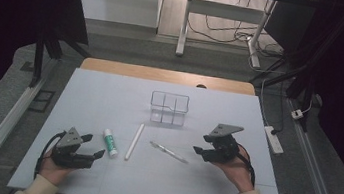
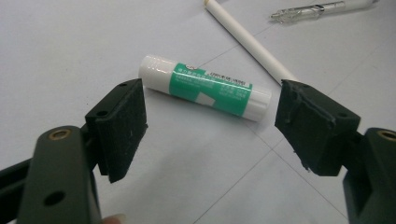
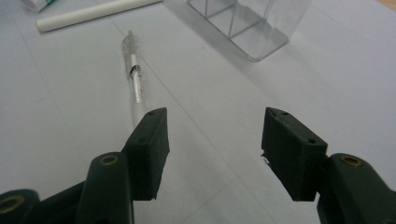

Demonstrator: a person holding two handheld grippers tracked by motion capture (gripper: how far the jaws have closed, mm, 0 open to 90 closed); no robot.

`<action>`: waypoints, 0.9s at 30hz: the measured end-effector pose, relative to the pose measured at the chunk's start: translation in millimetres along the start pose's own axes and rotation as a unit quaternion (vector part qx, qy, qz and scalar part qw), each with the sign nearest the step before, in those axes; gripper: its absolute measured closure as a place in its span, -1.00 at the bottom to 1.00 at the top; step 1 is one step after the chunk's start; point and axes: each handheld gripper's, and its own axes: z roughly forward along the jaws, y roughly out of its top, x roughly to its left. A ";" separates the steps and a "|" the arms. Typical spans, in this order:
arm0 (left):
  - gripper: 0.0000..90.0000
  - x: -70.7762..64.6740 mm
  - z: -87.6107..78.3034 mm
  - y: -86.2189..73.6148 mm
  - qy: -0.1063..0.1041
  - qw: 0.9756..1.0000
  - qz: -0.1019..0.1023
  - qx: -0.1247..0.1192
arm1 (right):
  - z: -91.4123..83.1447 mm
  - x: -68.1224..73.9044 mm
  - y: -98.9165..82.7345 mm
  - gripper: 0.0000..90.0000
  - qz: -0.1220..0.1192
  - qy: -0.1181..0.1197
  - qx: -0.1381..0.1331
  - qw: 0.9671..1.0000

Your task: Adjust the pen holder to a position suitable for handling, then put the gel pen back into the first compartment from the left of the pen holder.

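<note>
Open jaws face glue stick [image 2: 205, 87]; green label unreadable.

Overhead forward-down view; two close jaw-level views sharing the white stick [image 2: 252, 43].

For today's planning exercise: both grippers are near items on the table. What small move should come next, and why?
Probably ease the left gripper forward and down over the glue stick, then close. Its jaws stand open with the stick lying just ahead, untouched. The right gripper is open too, beside the clear pen, and the clear organizer waits behind.
</note>
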 end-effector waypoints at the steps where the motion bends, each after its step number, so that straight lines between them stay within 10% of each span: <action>1: -0.44 0.0 0.0 -0.1 0.000 1.000 0.000 0.000 | 0.4 1.5 1.2 -0.09 -0.002 0.003 0.004 1.000; 27: -0.44 -0.5 0.0 -0.8 0.000 1.000 0.002 0.003 | 21.1 23.6 11.1 -0.11 -0.032 0.045 0.057 0.997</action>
